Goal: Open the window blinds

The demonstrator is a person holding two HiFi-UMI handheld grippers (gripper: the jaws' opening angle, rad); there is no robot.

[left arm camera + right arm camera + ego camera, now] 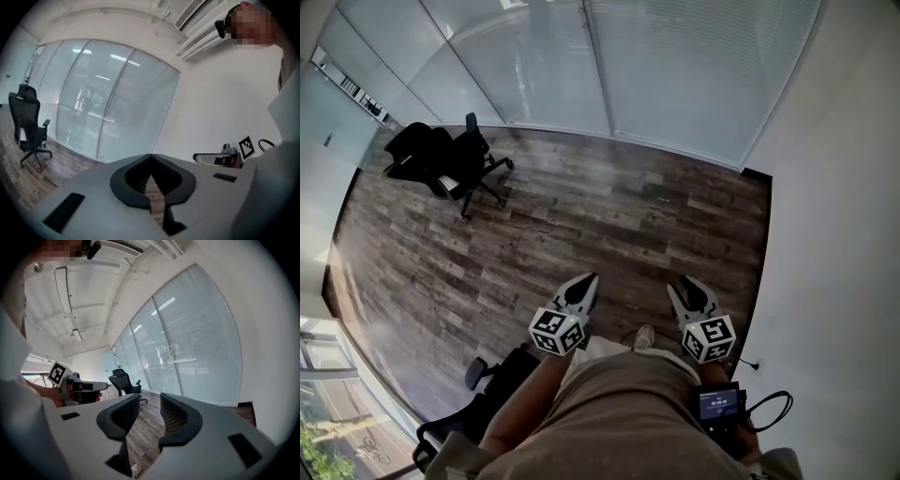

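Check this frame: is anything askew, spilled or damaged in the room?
Nothing stands out. The blinds hang level and whole, the wood floor shows no spill, and the black office chair stands upright.

Blinds (pixel 703 66): white, thin horizontal slats, one wide panel.
- State: lowered full height, top of glazing down to the floor; slats turned flat, so the surface reads pale and nearly opaque.
- Pose: hanging straight, slats level and evenly spaced.
- Place: upper right of the head view; centre of the left gripper view, blinds (pixel 136 108); right of centre in the right gripper view, blinds (pixel 206 333), ending at the white wall.
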